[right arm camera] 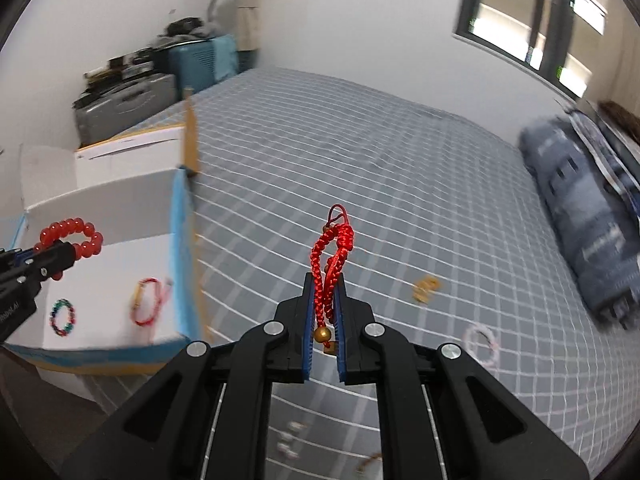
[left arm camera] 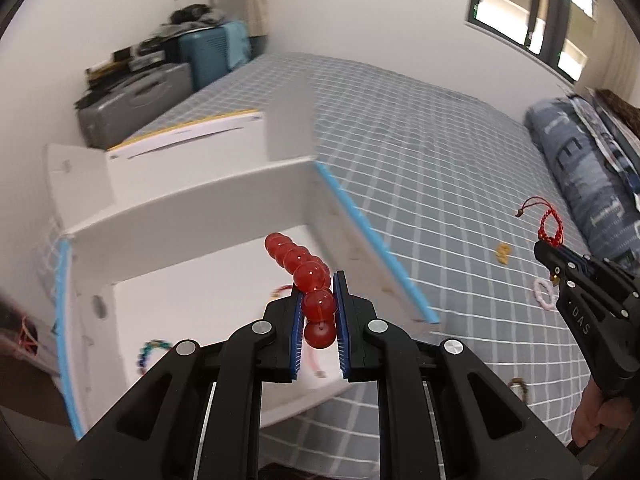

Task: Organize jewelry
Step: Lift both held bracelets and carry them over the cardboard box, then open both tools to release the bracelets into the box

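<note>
My left gripper (left arm camera: 318,280) is shut on a red bead bracelet (left arm camera: 308,276) and holds it above the open white box (left arm camera: 192,208); it also shows in the right wrist view (right arm camera: 72,236). My right gripper (right arm camera: 325,278) is shut on a red braided cord bracelet (right arm camera: 332,256) with a gold bead, held above the grey checked bed (right arm camera: 360,160). In the left wrist view that gripper (left arm camera: 538,246) is to the right of the box. Inside the box lie a multicoloured bead bracelet (right arm camera: 62,317) and a red and gold bracelet (right arm camera: 146,300).
On the bed lie a gold piece (right arm camera: 426,289), a pink-white bracelet (right arm camera: 482,345), a brown bracelet (left arm camera: 519,387) and small pale items (right arm camera: 290,438). A rolled blue quilt (right arm camera: 580,220) lies at the right. Suitcases (right arm camera: 132,96) stand beyond the bed's far left corner.
</note>
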Motion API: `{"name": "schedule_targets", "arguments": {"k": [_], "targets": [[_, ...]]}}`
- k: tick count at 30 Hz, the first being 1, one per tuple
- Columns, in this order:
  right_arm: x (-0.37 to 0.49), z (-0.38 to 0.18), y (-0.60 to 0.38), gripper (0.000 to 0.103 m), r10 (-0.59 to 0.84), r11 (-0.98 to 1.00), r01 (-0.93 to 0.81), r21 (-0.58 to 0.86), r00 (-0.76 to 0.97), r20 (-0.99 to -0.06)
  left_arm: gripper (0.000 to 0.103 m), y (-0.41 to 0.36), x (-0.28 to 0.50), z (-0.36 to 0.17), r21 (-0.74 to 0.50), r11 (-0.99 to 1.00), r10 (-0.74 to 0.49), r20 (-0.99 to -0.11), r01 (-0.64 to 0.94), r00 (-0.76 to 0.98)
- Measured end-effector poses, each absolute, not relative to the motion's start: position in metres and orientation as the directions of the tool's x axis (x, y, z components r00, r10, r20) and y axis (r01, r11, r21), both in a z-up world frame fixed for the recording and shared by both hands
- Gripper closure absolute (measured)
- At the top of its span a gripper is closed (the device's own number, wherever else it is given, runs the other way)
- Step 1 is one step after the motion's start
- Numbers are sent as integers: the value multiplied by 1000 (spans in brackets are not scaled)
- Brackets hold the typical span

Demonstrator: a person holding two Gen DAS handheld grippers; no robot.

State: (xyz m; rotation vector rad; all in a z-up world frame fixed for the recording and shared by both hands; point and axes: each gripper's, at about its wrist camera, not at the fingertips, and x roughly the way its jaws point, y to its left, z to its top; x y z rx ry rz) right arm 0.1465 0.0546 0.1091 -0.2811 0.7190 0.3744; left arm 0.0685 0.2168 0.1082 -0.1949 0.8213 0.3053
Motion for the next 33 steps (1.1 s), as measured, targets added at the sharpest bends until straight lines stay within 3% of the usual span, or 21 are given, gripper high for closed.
{"name": "schedule_targets", "arguments": {"k": [13,23,33], "targets": [[143,86,174,95,403,761,-649,-25,502,-765,90,314,30,80,-51,861,264,-805,-506,531],[138,46,219,95,332,727,-686,-36,396,-856,90,333,21,49,-38,844,259,-846,-536,467],[135,29,228,95,312,709,-704,-31,353,-882,90,340,20,39,-31,839,251,-864,-543,437]]}}
